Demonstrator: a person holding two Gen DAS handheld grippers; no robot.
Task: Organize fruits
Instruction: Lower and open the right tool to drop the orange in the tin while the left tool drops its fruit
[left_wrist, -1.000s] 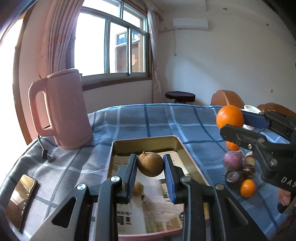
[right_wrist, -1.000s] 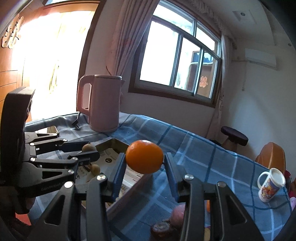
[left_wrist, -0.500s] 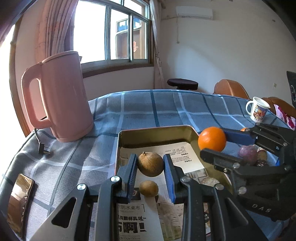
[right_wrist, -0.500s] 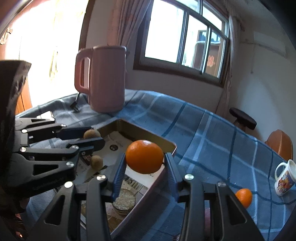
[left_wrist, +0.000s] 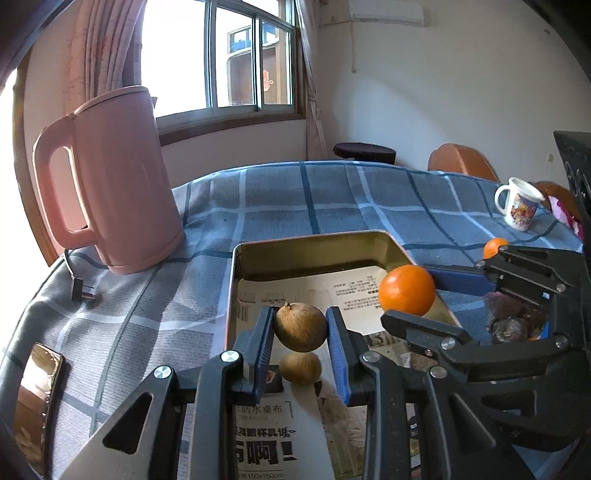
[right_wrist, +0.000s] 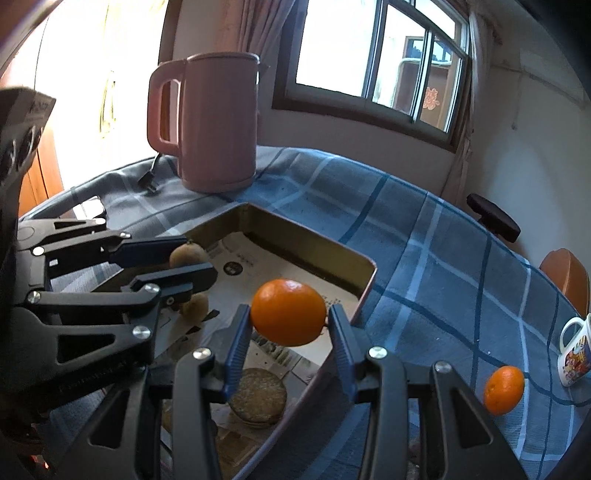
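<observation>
My left gripper (left_wrist: 301, 328) is shut on a brown round fruit (left_wrist: 300, 327) and holds it above the paper-lined metal tray (left_wrist: 310, 245). A second brown fruit (left_wrist: 300, 367) lies in the tray just below it. My right gripper (right_wrist: 289, 324) is shut on an orange (right_wrist: 289, 312) and holds it over the tray's right side (right_wrist: 364, 291). In the left wrist view the orange (left_wrist: 406, 290) hangs over the tray's right rim. In the right wrist view the left gripper (right_wrist: 186, 264) holds its brown fruit (right_wrist: 187, 254) at the left.
A pink kettle (left_wrist: 110, 177) stands at the tray's back left with its plug (left_wrist: 82, 291) on the blue plaid cloth. A phone (left_wrist: 35, 391) lies at the left edge. A small orange (right_wrist: 504, 389), a mug (right_wrist: 574, 350) and dark fruits (left_wrist: 511, 321) are to the tray's right. A round cracker (right_wrist: 258, 395) lies in the tray.
Both grippers have come down and forward over the tray with their fruits. The right gripper has carried the orange from the table's right side to the tray's right rim.
</observation>
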